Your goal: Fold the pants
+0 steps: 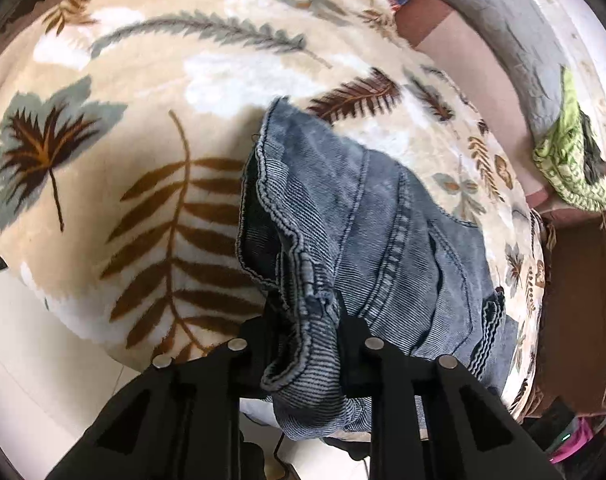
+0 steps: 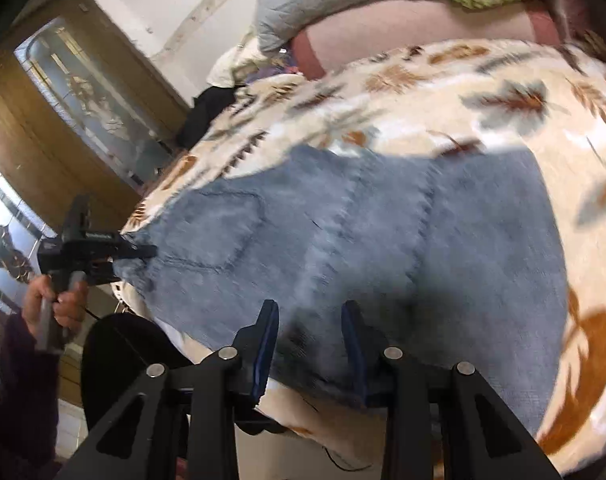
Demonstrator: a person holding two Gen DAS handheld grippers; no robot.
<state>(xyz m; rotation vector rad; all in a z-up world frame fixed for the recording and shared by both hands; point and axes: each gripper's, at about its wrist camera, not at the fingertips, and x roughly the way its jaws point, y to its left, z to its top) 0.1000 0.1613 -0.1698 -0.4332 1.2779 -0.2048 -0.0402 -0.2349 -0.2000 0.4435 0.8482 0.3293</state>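
Blue denim pants (image 1: 367, 220) lie on a leaf-patterned blanket (image 1: 143, 100). My left gripper (image 1: 303, 312) is shut on a bunched hem edge of the pants at the bed's near edge. In the right wrist view the pants (image 2: 363, 232) spread flat and blurred, with a back pocket at left. My right gripper (image 2: 310, 320) is open, its fingers (image 2: 268, 328) apart just over the near edge of the denim, holding nothing. The left gripper (image 2: 143, 251) shows there too, clamped on the pants' left corner.
A grey quilt (image 1: 499, 20) and a green patterned cloth (image 1: 571, 160) lie at the bed's far side. A wooden wardrobe with glass panels (image 2: 75, 92) stands left of the bed. White floor (image 1: 31, 360) shows below the bed edge.
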